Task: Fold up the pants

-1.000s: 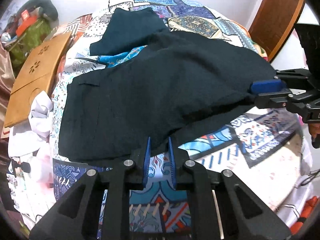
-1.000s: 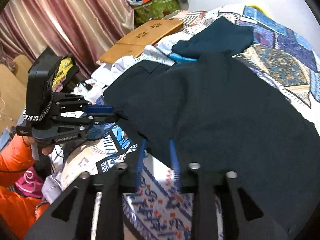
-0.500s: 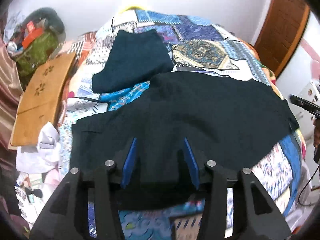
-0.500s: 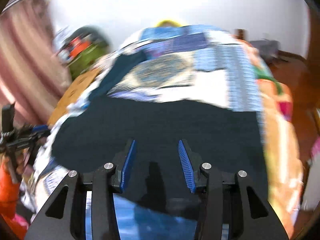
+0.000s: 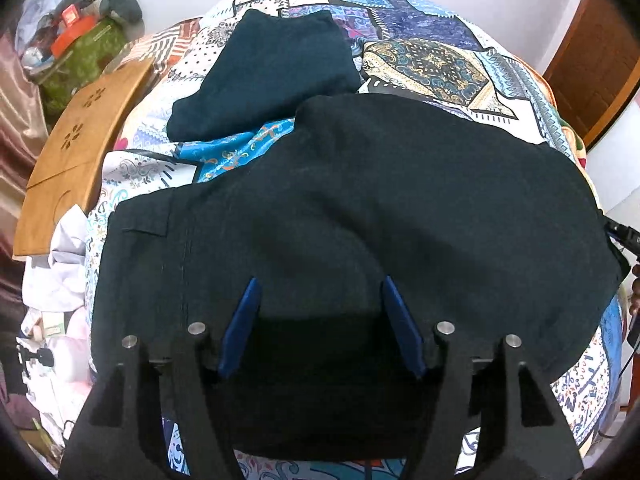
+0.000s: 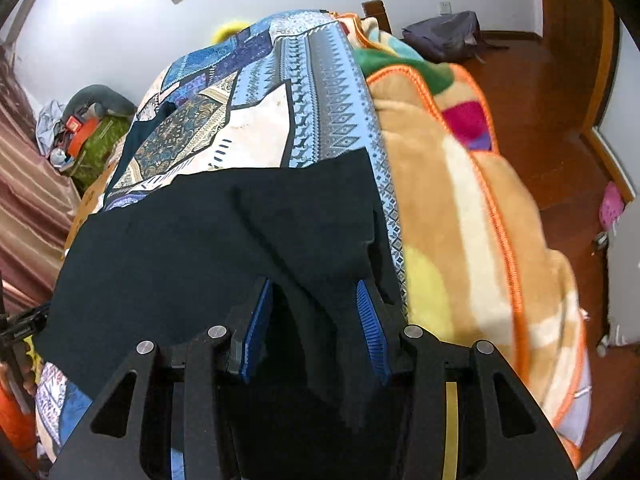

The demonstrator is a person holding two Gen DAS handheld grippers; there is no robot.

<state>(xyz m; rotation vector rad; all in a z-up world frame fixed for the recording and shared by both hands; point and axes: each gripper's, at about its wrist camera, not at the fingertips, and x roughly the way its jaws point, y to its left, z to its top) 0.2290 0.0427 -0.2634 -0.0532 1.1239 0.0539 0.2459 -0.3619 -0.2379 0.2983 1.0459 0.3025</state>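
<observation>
pants (image 5: 380,208) lie spread on my bed (image 5: 432,60), under both my grippers | folded cloth (image 5: 272,72) on the bed behind the pants, apart from them | board (image 5: 80,144) off the bed's left edge | blanket (image 6: 472,216) right of the pants | bag (image 6: 444,38) on floor (image 6: 560,120) beyond the blanket

Both tools share one build. The left gripper (image 5: 320,312) has matte black angular arms with triangular cut-outs, four round silver screw heads, and blue ribbed fingers (image 5: 240,328). The right gripper (image 6: 316,320) looks the same, with a thin yellow stripe along its right arm. An orange sleeve (image 6: 16,424) shows at the lower left edge.
</observation>
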